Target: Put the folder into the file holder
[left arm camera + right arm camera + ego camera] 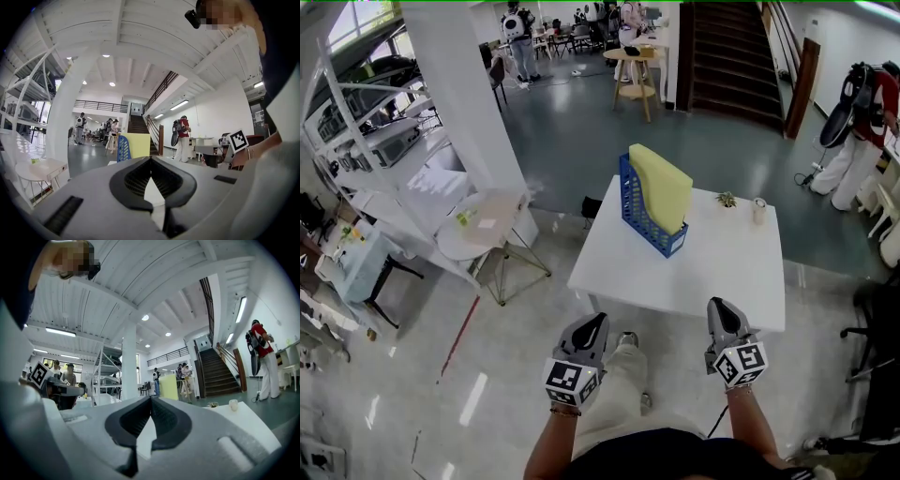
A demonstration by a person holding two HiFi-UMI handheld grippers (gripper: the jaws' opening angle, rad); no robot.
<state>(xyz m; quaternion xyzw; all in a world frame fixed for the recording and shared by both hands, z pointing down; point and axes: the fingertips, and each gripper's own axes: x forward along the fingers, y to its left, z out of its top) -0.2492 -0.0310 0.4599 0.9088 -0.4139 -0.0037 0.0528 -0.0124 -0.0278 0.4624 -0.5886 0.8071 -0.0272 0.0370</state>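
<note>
The yellow folder (661, 187) stands upright inside the blue file holder (630, 202) on the white bench (694, 281), so the placing looks done. The left gripper (596, 322) and right gripper (721, 305) hang well short of the file holder, jaws pressed together and empty. The next move likely calls only for backing off.

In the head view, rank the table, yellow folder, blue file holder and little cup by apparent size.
1. White table
2. Yellow folder and blue file holder, too alike to rank
3. White cup, smallest
</note>
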